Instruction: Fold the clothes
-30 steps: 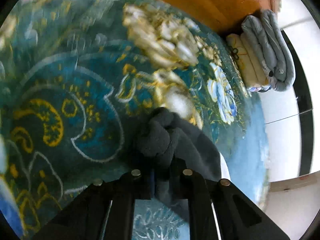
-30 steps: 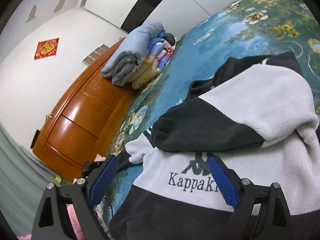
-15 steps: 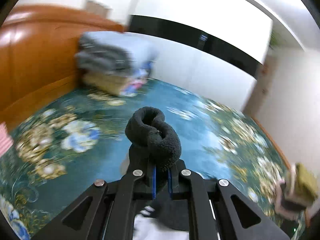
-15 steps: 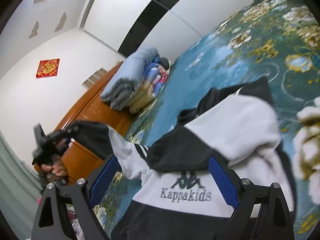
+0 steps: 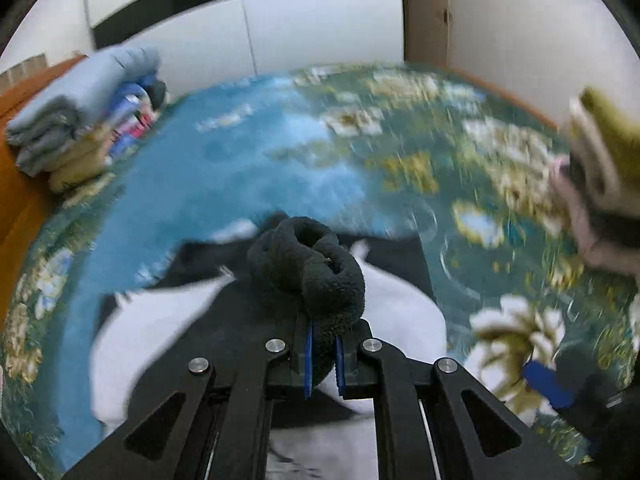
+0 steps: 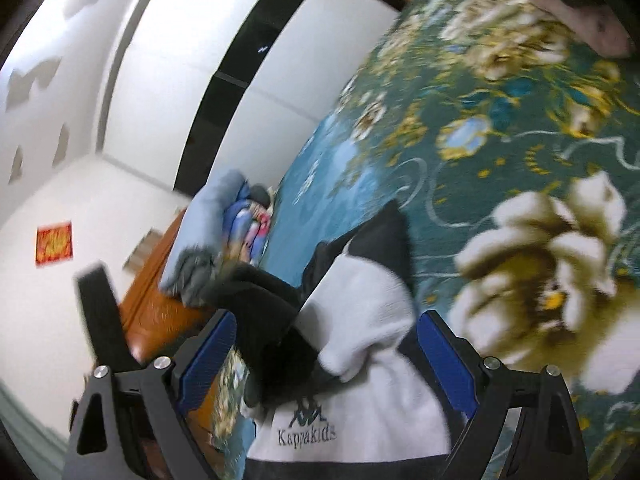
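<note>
With the left gripper point(image 5: 322, 354) clamped on the black cuff point(image 5: 308, 268), carry across the sweatshirt point(image 6: 360, 412) chest. Lay flat, smooth. Keep right gripper point(image 6: 326, 358) spread, empty.

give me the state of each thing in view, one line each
left gripper: shut on the sleeve cuff
sleeve cuff: black, bunched, pinched and lifted over the sweatshirt
sweatshirt: black and white, lying partly folded on the bedspread, logo side up
right gripper: open, over the sweatshirt, holding nothing
bedspread: spread flat on the bed
stack of bedding: folded, piled against the wooden headboard
</note>
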